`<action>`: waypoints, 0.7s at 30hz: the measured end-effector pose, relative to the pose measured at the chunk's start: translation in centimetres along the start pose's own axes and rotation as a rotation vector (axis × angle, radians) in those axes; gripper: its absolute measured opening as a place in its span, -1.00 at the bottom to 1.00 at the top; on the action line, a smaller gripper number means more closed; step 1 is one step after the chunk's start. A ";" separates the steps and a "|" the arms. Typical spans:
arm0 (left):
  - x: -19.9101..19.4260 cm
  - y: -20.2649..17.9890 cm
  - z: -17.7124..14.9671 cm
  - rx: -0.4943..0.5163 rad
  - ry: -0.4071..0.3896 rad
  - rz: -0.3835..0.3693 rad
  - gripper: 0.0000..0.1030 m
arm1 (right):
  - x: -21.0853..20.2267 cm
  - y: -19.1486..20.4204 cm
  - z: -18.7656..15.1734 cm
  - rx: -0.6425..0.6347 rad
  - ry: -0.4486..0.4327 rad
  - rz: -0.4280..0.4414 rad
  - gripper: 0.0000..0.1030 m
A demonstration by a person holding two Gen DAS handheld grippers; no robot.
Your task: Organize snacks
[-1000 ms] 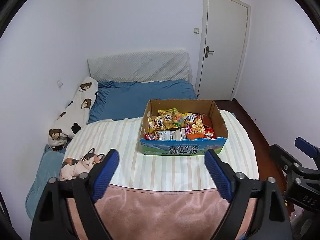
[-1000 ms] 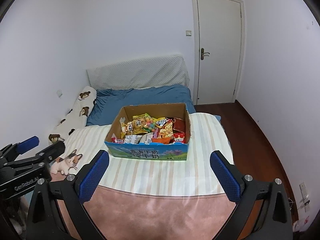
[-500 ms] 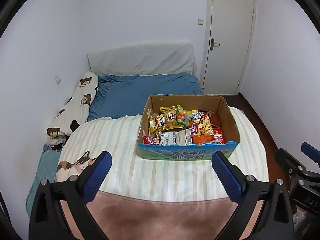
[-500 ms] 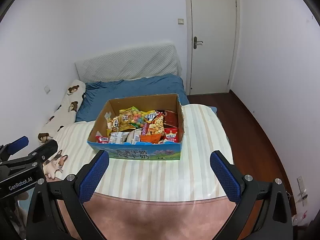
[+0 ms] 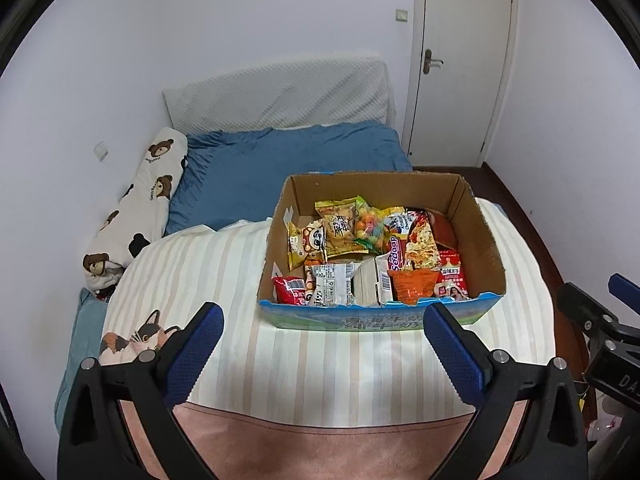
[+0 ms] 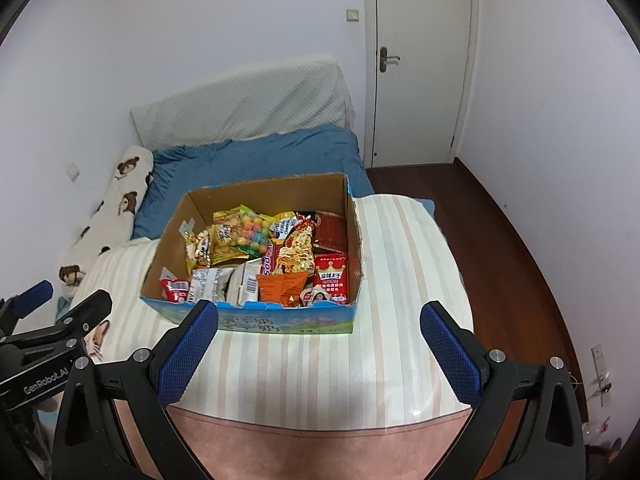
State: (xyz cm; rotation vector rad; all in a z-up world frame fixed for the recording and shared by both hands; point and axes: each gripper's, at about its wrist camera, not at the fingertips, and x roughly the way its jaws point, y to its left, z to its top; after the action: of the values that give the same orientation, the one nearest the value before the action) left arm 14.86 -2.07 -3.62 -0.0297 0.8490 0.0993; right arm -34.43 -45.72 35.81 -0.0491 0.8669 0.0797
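- One open-topped cardboard box (image 5: 476,236) holds the snacks: plain brown corrugated walls inside, a glossy blue-and-green printed front with white characters, and a ragged torn top edge along that front.
- The box sits on the bed, on a striped blanket (image 5: 224,276), at about 12 o'clock ahead of both cameras; seen from the right wrist it lies slightly toward 11 o'clock (image 6: 256,322).
- The snacks are crinkly foil and plastic packets, mostly flat rectangles, heaped loosely so that an exact count cannot be made.
- Those that can be told apart: one clear bag of round coloured candy balls (image 5: 370,226); one yellow crisp packet (image 5: 340,226); one long noodle packet (image 5: 418,246) lying front to back; one orange packet (image 5: 412,286); one red packet with a crown (image 6: 334,276) at the box's 4 o'clock corner; one small red packet (image 5: 289,290) at its 7 o'clock corner; one grey-white packet (image 5: 330,288).
- The blanket is soft, in cream and beige stripes, with a pink velvety band at 6 o'clock.
- Beyond the box at 12 o'clock lie a rumpled blue sheet (image 5: 280,160) and one white quilted headboard pad (image 5: 280,96).
- One long white bear-print pillow (image 5: 140,204) lies at 10 o'clock; one cat-shaped cushion (image 5: 136,336) at 8 o'clock.
- One white door (image 5: 464,60) stands at 1 o'clock.
- The left hand-held gripper (image 5: 320,350) is released, its two blue textured pads spread wide and holding nothing.
- The right hand-held gripper (image 6: 320,350) is likewise spread wide, short of the box.
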 end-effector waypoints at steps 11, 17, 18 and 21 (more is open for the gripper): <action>5.0 -0.6 1.0 0.014 0.128 -0.024 0.99 | 5.3 -0.2 1.0 0.014 0.095 -0.011 1.00; 6.3 -0.8 1.4 0.008 0.162 -0.042 0.99 | 6.5 -0.5 1.4 0.023 0.120 -0.011 1.00; 6.4 -0.8 1.5 0.006 0.164 -0.044 0.99 | 6.5 -0.5 1.4 0.025 0.121 -0.012 1.00; 6.4 -0.7 1.6 0.005 0.165 -0.047 0.99 | 6.5 -0.5 1.4 0.026 0.120 -0.014 1.00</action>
State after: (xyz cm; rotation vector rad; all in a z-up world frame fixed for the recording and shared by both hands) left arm 20.34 -2.19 -7.42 -0.0534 1.0127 0.0508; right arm -29.12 -45.82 31.80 -0.0358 0.9876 0.0525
